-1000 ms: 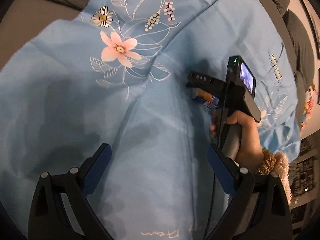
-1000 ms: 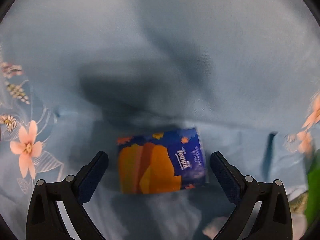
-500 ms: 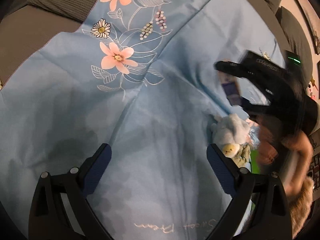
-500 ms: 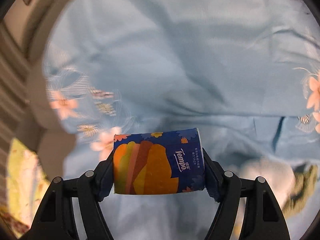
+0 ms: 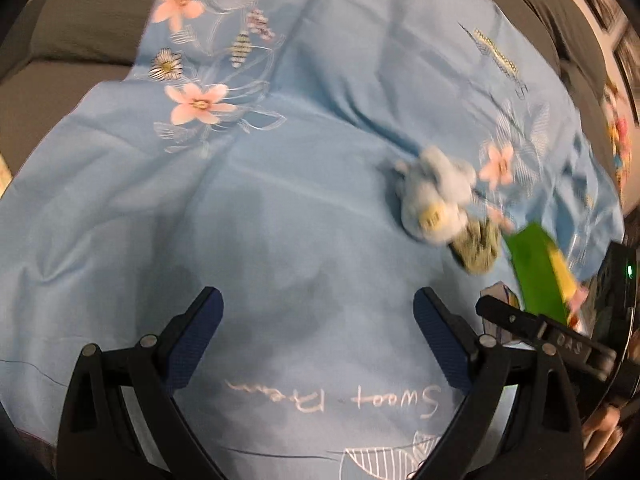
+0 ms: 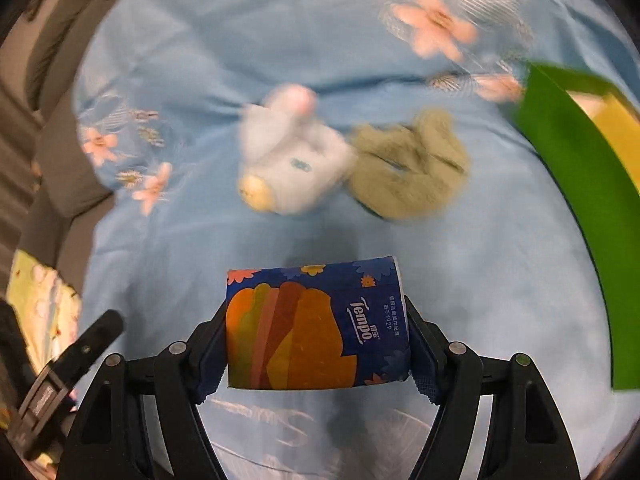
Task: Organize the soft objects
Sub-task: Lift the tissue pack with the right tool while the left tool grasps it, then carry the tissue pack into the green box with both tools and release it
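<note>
Seen from the right wrist: tissue pack [image 6: 316, 326] at 6 o'clock, between the right gripper's [image 6: 316, 344] fingers, above the bedsheet [image 6: 200, 40]. Beyond it, plush toy [image 6: 292, 156] touching mitten [image 6: 408, 164] toward 3 o'clock. Box [image 6: 576, 184] near 3 o'clock.

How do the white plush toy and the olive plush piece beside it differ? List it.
The white plush toy is pale, with a yellowish snout and a rounded, lumpy body; the olive plush piece is dull green and lies flatter, more spread out. The white one sits nearer the flower print at left, the olive one nearer the green box. Both lie loose on the blue sheet, ungripped and touching.
</note>
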